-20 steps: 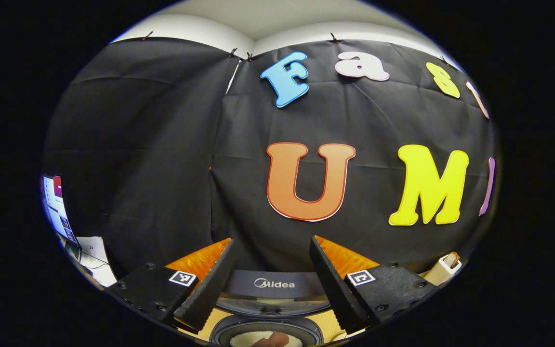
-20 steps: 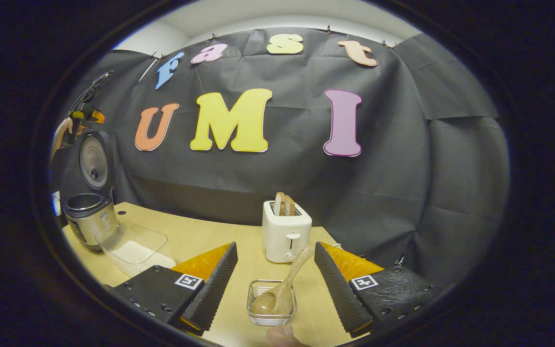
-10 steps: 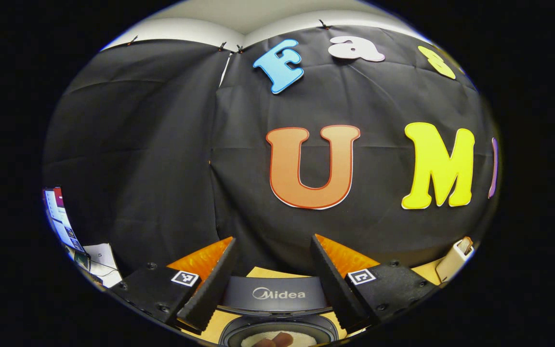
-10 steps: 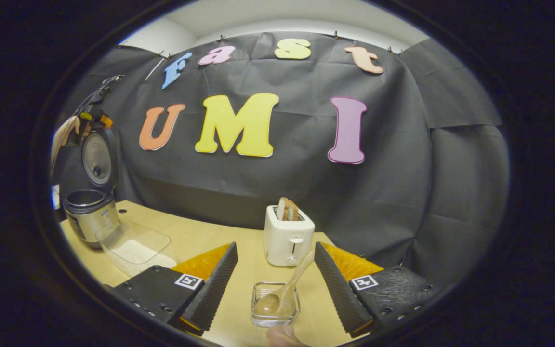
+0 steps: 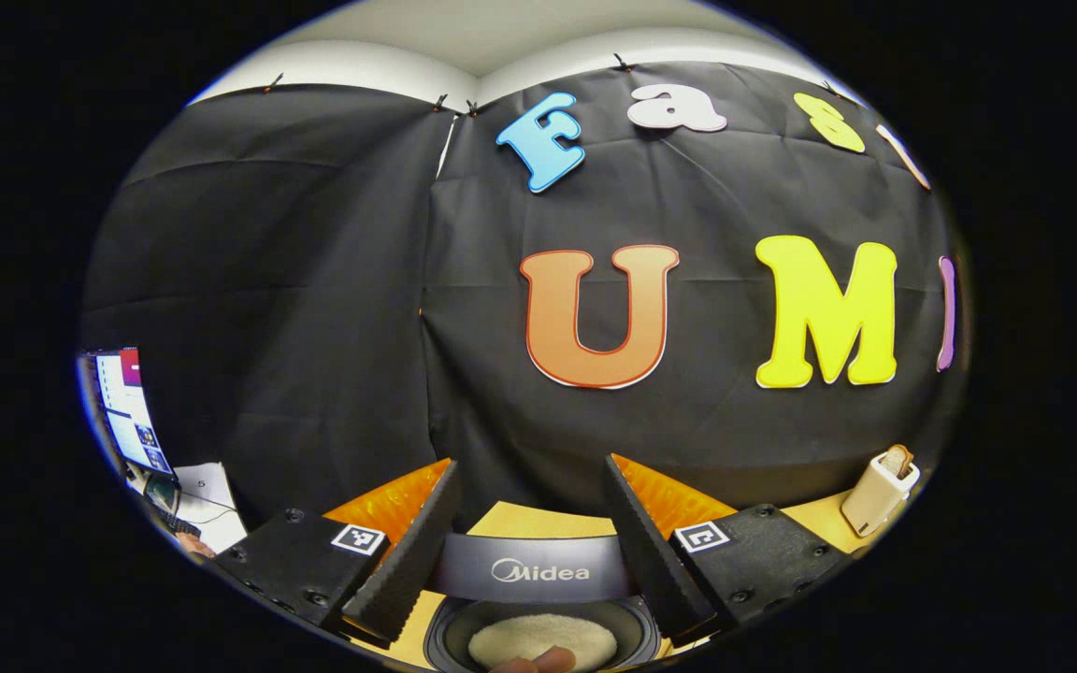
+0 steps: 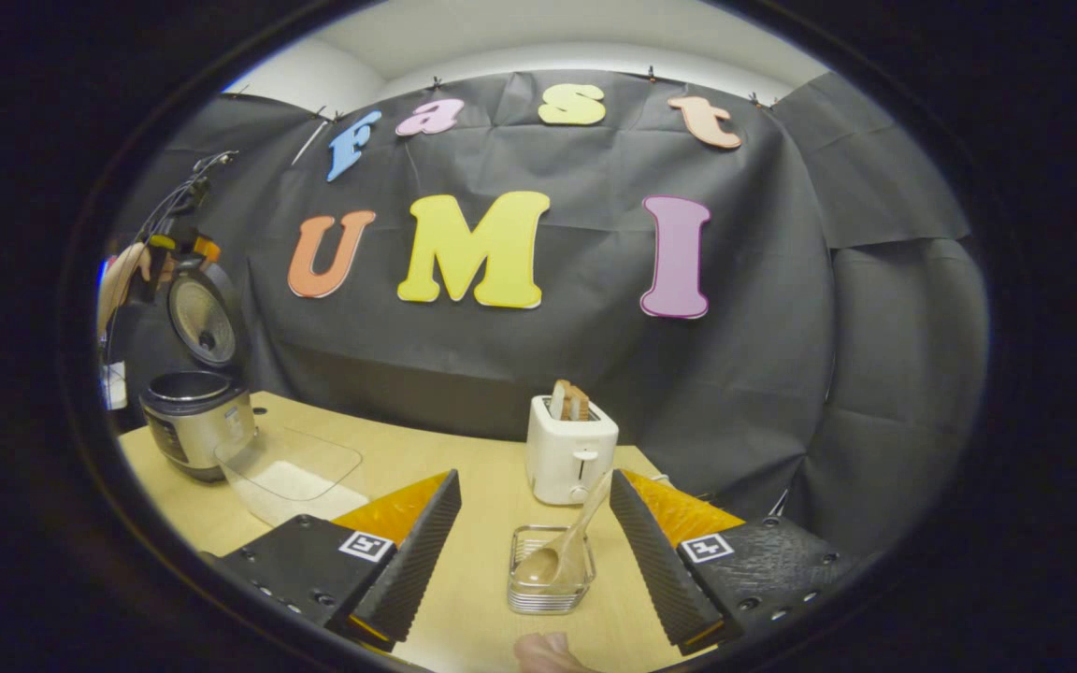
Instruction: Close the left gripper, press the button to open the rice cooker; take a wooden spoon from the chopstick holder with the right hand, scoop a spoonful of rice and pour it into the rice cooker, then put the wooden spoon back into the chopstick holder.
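Both grippers are gaping wide, gripping nothing: the left gripper (image 5: 527, 523) is hanging over the open rice cooker (image 6: 194, 421) at the worktop's (image 6: 464, 467) left edge, the right gripper (image 6: 531, 523) hovering before the wooden spoon (image 6: 559, 551) sitting in the chopstick holder (image 6: 552, 581) near the front edge

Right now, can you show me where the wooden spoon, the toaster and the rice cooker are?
wooden spoon (image 6: 541, 565): right gripper view, on its bowl.
toaster (image 6: 568, 456): right gripper view, on its white front.
rice cooker (image 6: 199, 428): right gripper view, on its metal body.
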Available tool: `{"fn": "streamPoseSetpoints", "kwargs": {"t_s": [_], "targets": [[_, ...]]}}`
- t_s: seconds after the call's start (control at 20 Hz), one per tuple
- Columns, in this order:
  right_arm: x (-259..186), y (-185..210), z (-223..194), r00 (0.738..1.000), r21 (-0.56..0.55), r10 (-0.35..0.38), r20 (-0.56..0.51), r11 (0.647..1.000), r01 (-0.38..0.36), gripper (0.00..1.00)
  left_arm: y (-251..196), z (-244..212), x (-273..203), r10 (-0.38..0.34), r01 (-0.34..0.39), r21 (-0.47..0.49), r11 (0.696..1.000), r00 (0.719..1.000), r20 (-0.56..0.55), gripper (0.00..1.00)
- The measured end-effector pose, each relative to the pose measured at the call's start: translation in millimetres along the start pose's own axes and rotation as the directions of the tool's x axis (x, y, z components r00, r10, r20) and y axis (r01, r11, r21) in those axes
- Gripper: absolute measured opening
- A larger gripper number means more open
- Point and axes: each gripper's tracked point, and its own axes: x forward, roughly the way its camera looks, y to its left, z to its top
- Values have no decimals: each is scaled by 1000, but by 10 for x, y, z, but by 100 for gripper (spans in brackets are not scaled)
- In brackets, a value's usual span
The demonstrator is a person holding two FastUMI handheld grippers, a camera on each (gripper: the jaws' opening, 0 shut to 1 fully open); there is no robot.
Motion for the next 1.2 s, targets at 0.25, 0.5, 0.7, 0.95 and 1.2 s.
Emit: {"fn": "streamPoseSetpoints", "kwargs": {"t_s": [0.25, 0.5, 0.7, 0.95, 1.2], "targets": [[-243, 193, -147, 999, -22, 37, 24, 999, -36, 95, -26, -462, -467, -14, 14, 17, 1000, 1000, -12, 96], [-422, 455, -385, 997, -64, 80, 13, 995, -79, 95, -59, -970, -761, -42, 44, 21, 999, 997, -59, 96], [-565, 548, -469, 995, -27, 102, 12, 995, -101, 96, -57, -1290, -872, -47, 49, 20, 999, 994, -99, 96], [-698, 398, -559, 998, -2, 55, 14, 999, -55, 97, -68, -1440, -921, -36, 38, 24, 999, 994, -106, 96], [-801, 335, -642, 999, -14, 29, 14, 999, -29, 95, -69, -1678, -972, -17, 19, 16, 1000, 993, -118, 96]]}}
